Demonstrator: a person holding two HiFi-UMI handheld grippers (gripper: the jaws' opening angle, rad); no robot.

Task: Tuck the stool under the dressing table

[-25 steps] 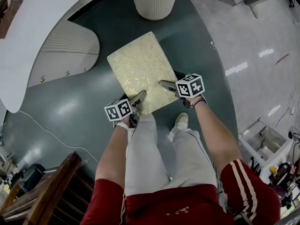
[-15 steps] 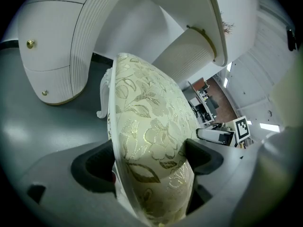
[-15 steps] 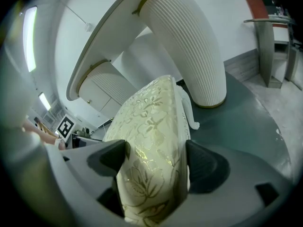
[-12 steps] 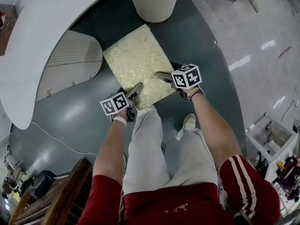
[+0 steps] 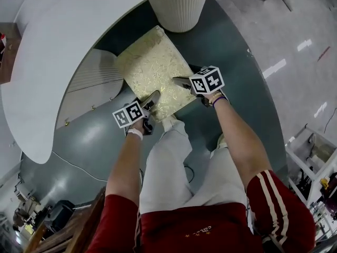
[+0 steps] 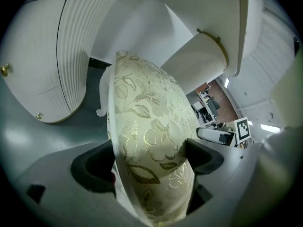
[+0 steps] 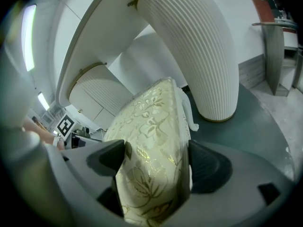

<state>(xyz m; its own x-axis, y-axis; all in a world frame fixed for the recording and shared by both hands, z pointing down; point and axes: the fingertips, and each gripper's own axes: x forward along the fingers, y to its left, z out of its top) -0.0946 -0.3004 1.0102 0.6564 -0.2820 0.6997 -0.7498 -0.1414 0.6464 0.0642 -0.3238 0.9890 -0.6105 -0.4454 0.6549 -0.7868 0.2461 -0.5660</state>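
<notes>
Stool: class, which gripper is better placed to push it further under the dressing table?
Left, probably. The left gripper clamps the stool's near corner, behind it and facing the gap beside the drawer unit. The right gripper, also clamped on, sits along the edge nearer the fluted leg.

No word or number can be read: only coded marker squares and one tiny gold print.

Just behind the jaws of the left gripper point(image 5: 152, 98), its cube point(image 5: 129, 114) carries black-and-white square markers, blocky patterns with no letters or digits; the right gripper point(image 5: 180, 81) has the same on its own cube point(image 5: 206, 80). In the left gripper view one such marker point(image 6: 242, 129) stands beyond the right-hand jaw, past the stool point(image 6: 151, 141) clamped between the jaws. In the right gripper view another marker point(image 7: 65, 125) stands beyond the left-hand jaw. Well behind both pairs of jaws, on the person's red shorts point(image 5: 168, 231), a small gold print point(image 5: 202, 229) is too small to read.
</notes>
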